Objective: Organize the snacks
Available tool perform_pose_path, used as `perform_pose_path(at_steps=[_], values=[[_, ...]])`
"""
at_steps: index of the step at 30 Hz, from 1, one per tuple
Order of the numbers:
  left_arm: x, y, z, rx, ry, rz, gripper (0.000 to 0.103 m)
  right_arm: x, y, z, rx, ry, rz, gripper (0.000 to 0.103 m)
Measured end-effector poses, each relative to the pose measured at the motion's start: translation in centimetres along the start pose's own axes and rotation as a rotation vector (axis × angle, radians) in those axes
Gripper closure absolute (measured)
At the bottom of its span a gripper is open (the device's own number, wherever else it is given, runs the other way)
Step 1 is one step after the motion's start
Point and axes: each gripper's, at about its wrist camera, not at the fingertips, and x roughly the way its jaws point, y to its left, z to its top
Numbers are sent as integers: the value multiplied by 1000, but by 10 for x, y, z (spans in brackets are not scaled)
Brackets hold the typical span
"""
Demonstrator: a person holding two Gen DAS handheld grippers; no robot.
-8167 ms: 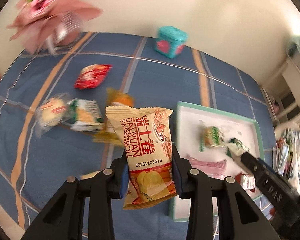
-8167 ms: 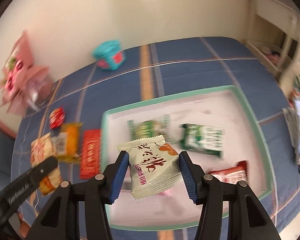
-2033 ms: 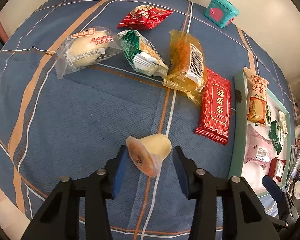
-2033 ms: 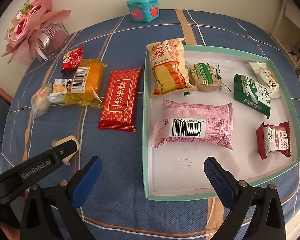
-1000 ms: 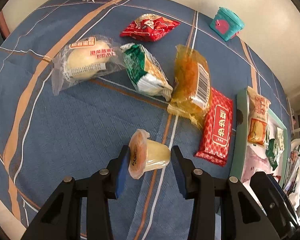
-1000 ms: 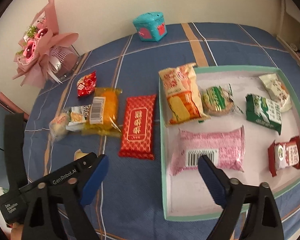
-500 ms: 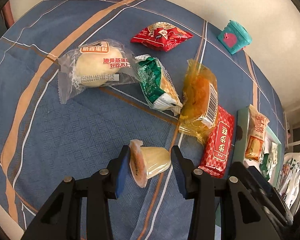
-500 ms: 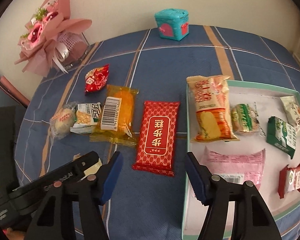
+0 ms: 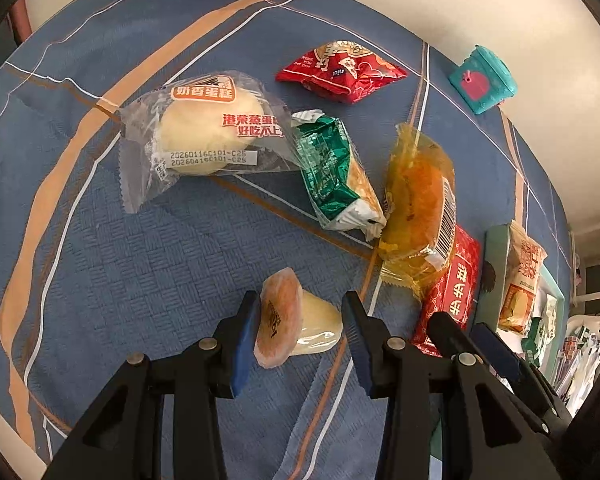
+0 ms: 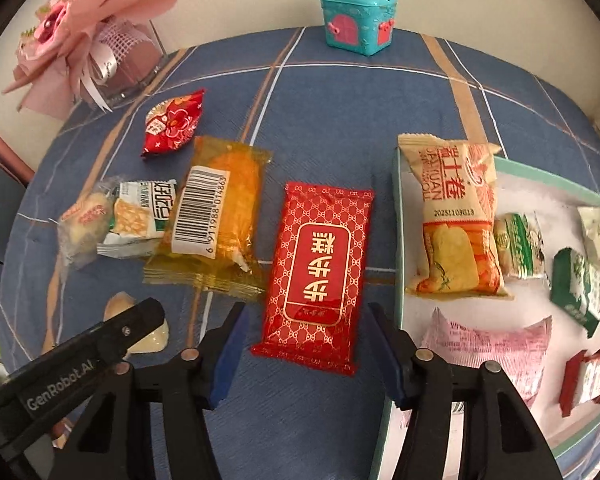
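A: Left gripper [image 9: 300, 334] clamped on the jelly cup [image 9: 296, 320], sideways, foil lid against the left pad, lifted for the tray [image 10: 398, 280].

B: Right gripper [image 10: 304, 354]?

A: Jaws just been closing, straddling the near end of the red packet [image 10: 320, 268]; pads not touching yet. Packet's flat on the tablecloth [image 10: 340, 100] just left of the tray, long axis pointing away from the fingers.

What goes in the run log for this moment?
left hand-held gripper: shut on pale yellow plastic jelly cup | right hand-held gripper: closing around flat red foil packet, not gripped
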Motion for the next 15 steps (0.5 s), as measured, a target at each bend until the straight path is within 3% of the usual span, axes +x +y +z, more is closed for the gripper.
perform_pose_path(at_steps=[15], values=[[16,-15,5,12,4,23,56,23,18,-1,-73,20,-86,45]])
